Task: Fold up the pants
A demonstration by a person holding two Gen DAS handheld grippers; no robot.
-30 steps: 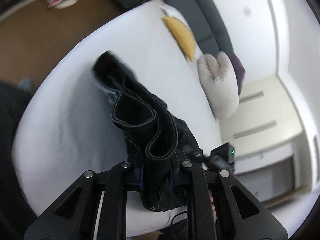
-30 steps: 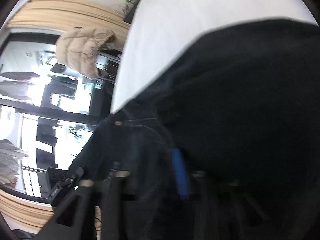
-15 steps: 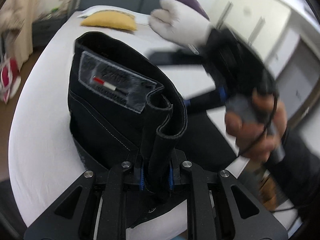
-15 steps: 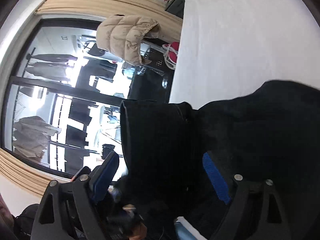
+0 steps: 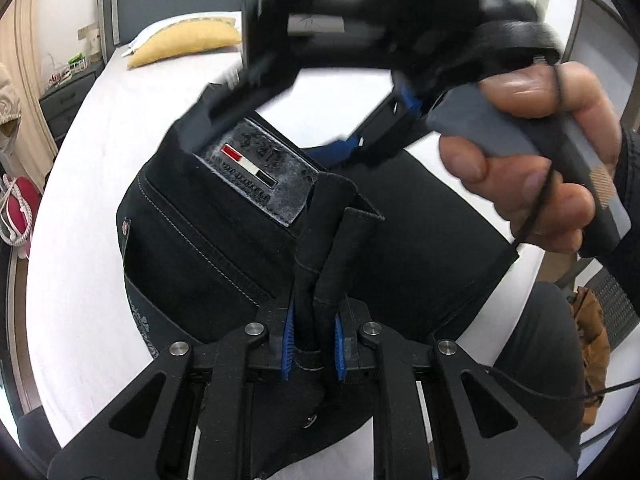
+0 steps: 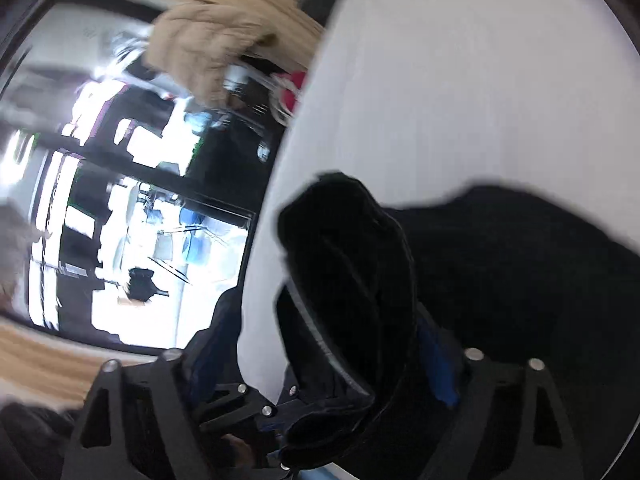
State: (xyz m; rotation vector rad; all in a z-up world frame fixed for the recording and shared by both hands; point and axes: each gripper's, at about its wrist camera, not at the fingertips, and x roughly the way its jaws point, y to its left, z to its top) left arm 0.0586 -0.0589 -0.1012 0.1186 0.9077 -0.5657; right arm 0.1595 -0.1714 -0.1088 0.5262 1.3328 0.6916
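Swung across the white bed (image 5: 100, 184) since the earlier frame, the left tool (image 5: 312, 346) stays clamped on the black pants' (image 5: 224, 240) doubled waistband while the right tool (image 6: 320, 376), its jaws closing, straddles that fold; keep edges aligned when lowering.

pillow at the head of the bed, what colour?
Mustard yellow. The pillow shows best in the left wrist view, lying on the white bed.

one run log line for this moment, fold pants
task: fold pants | left hand-held gripper: shut on pants waistband | right hand-held gripper: jaws closing, pants between them | surface: white bed
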